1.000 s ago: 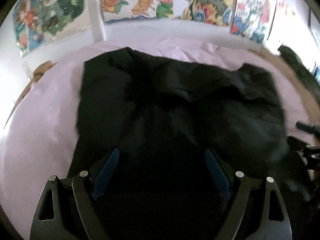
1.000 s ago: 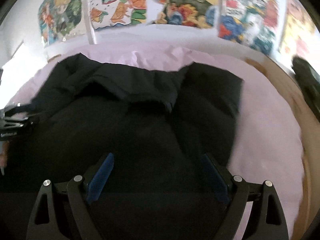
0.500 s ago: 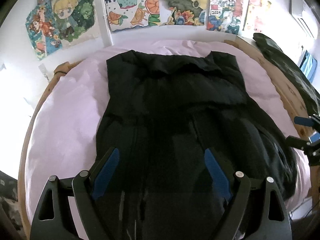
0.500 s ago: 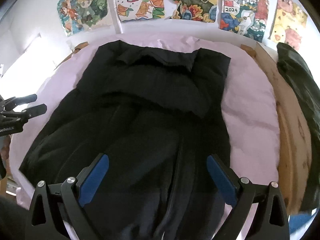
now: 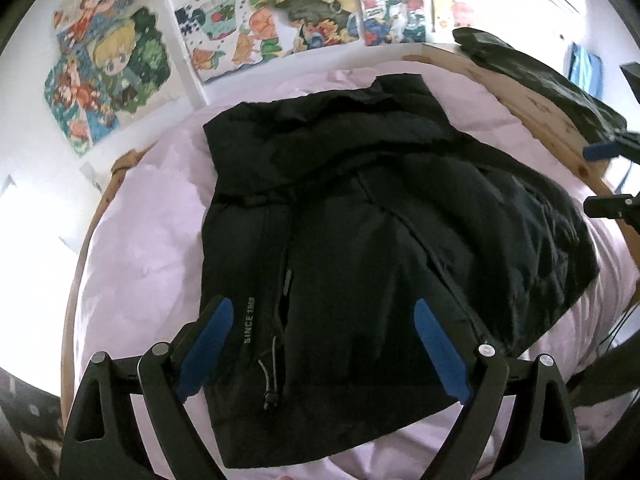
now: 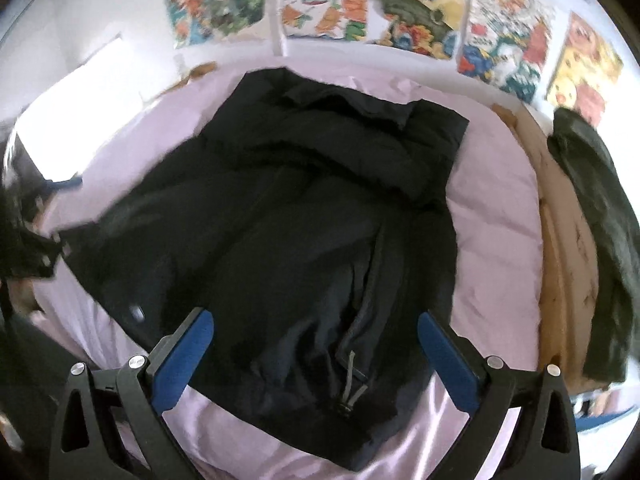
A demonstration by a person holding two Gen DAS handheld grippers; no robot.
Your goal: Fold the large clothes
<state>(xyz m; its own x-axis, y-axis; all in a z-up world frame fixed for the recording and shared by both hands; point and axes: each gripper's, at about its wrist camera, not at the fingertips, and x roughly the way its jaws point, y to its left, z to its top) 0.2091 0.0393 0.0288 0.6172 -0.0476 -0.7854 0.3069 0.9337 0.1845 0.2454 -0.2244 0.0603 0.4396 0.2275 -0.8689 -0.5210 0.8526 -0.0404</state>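
Black jacket (image 5: 360, 216) lies spread on the bed, below both sets of jaws and gripped by neither. The left gripper (image 5: 324, 344) hangs over the jacket's near hem with its jaws wide apart; they have just been opening further, and only air lies between the blue pads (image 5: 204, 344), with the fabric lower down. The right gripper (image 6: 316, 356) is likewise spread to its widest, its jaws having just been opening, and nothing is pinched between its pads (image 6: 184, 360).

Directly under the left jaws the jacket shows white lettering (image 5: 251, 320) reading "SINCE" followed by digits, beside a drawcord with a toggle (image 5: 269, 380) at the near hem. In the right wrist view the same cord (image 6: 351, 384) hangs at the hem toward the bed's near edge. The far part of the jacket is folded over on itself in a thick band toward the bed's far edge.

Around the jacket, the pale lilac bedsheet (image 5: 144, 240) is exposed on the left, right and near sides. A wooden bed frame (image 5: 532, 104) borders the right edge and carries a second dark garment (image 6: 600, 240). Colourful cartoon posters (image 5: 280, 24) cover the white wall beyond the far edge.
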